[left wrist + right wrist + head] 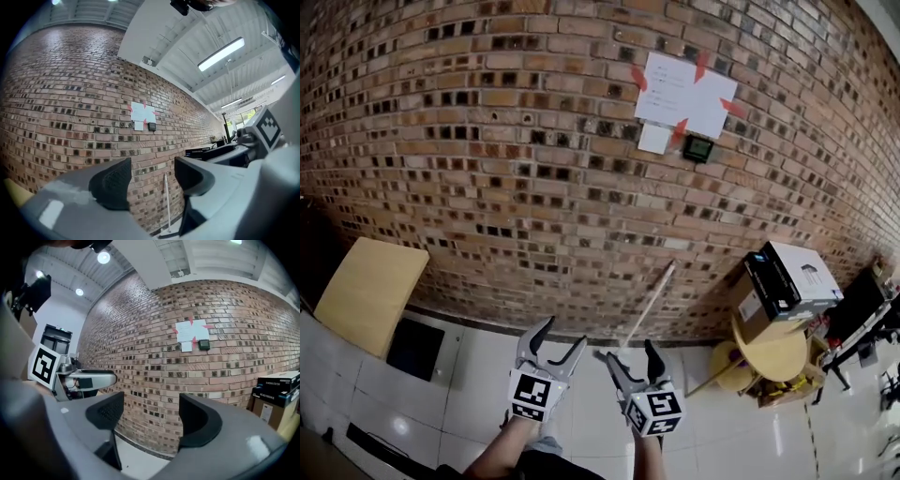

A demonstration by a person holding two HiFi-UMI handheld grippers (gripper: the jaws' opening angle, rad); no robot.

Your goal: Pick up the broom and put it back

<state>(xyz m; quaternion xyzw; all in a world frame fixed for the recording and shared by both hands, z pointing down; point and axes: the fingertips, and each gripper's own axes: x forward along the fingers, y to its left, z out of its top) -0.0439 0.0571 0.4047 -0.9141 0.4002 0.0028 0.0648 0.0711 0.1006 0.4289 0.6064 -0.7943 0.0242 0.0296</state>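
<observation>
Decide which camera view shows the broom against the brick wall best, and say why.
The head view: the broom leans on the brick wall with most of its pale handle in sight. The left gripper view shows only a thin, distant handle beyond its jaws. The right gripper view does not show it.

The pale-handled broom (649, 305) leans tilted against the brick wall (487, 141).
</observation>
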